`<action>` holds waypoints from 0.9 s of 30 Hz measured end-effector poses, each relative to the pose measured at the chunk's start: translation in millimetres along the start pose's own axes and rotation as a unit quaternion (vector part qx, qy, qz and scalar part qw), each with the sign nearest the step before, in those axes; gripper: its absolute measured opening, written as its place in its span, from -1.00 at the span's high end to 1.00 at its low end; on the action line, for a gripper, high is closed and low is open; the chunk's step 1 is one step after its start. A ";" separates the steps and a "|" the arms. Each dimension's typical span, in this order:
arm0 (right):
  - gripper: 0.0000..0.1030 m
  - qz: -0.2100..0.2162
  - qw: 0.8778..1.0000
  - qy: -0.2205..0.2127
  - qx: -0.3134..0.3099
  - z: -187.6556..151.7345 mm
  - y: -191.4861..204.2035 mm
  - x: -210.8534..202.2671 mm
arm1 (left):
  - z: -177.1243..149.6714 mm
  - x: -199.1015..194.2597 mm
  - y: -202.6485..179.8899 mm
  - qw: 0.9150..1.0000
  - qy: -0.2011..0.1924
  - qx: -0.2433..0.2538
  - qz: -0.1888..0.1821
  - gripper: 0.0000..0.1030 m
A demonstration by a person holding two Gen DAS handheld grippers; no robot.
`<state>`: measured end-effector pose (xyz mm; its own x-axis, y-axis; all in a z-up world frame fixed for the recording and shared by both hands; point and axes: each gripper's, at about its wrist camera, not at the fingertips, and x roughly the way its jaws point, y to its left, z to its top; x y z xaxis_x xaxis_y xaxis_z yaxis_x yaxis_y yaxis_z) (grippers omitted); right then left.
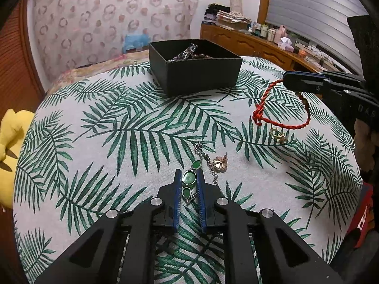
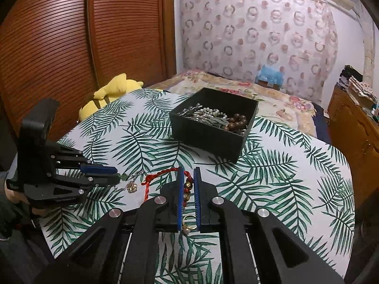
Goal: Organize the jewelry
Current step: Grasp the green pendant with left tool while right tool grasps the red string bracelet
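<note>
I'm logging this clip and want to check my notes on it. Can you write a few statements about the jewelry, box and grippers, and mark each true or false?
1. The black box already holds jewelry. True.
2. The left hand-held gripper straddles the red cord bracelet. False: it straddles the green stone bracelet.
3. The right hand-held gripper is closed on the red cord bracelet. True.
4. The gold ring lies in the box. False: it lies on the leaf-print cloth.

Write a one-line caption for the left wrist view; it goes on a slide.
Left gripper closed around a green-stone bracelet on the palm-print cloth, black box beyond.
</note>
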<state>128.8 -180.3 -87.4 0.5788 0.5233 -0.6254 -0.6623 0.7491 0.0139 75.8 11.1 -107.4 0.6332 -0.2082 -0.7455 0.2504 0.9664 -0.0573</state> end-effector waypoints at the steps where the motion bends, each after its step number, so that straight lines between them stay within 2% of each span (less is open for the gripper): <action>1: 0.83 0.000 1.000 -0.001 0.001 -0.1 -0.5 -1.1 | 0.6 -1.3 0.0 1.000 -0.003 -0.002 0.001 0.79; 14: 0.83 -0.002 1.000 -0.004 0.009 -4.1 -6.1 -3.6 | 20.9 -46.3 -2.3 0.997 -0.075 -0.010 0.003 0.79; 27: 0.83 0.006 1.000 0.004 0.016 -1.6 -21.0 15.7 | 42.9 -52.3 5.0 0.995 -0.097 -0.007 0.006 0.79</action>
<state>151.1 -188.5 -98.7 0.5679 0.5288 -0.6308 -0.6529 0.7561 0.0460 75.3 20.3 -40.2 0.7656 -0.2208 -0.6042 0.2325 0.9707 -0.0601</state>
